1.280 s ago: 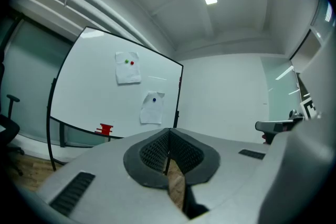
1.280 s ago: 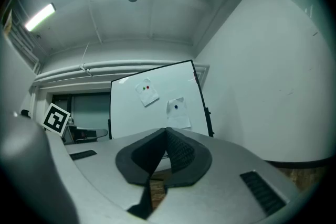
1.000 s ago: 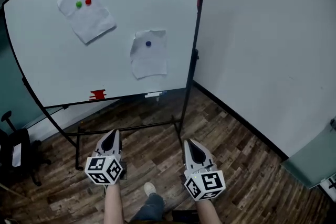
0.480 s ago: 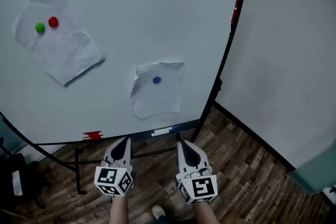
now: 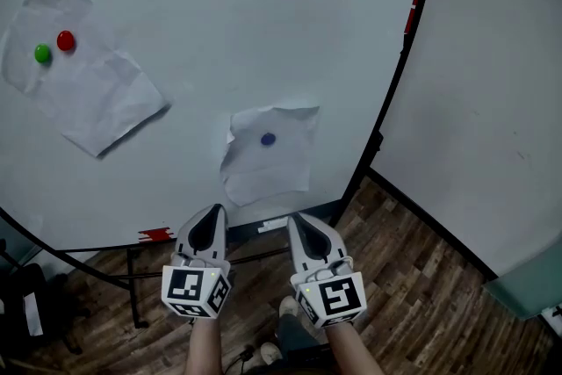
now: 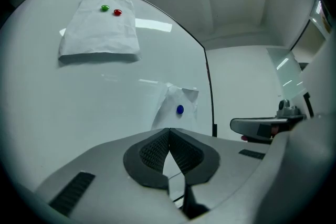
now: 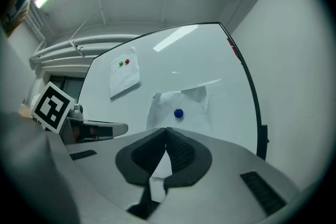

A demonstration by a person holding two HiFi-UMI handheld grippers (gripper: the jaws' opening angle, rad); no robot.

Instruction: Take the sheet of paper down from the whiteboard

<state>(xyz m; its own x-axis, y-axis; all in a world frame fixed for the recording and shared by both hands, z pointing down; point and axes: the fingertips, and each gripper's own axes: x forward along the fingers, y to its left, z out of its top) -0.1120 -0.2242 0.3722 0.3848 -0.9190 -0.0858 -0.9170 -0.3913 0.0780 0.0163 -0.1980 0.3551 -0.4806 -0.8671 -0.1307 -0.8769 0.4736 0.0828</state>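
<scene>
A whiteboard (image 5: 219,4) on a wheeled stand fills the upper left of the head view. A small crumpled sheet of paper (image 5: 277,167) hangs low on it under a blue magnet (image 5: 268,139). A larger sheet (image 5: 97,101) is pinned at the upper left by a green magnet (image 5: 41,54) and a red magnet (image 5: 65,40). My left gripper (image 5: 213,211) and right gripper (image 5: 293,219) are both shut and empty, side by side just below the small sheet, short of the board. The small sheet (image 6: 178,107) (image 7: 178,107) lies straight ahead in both gripper views.
A white wall (image 5: 492,101) stands right of the board's black frame (image 5: 395,83). A red eraser (image 5: 156,234) lies on the board's tray. Wood floor (image 5: 421,285) lies below, with a black chair (image 5: 22,303) at the far left.
The board and both sheets have grown much larger in the head view. Both grippers have advanced toward the board and drawn closer together, now right under the small sheet.
</scene>
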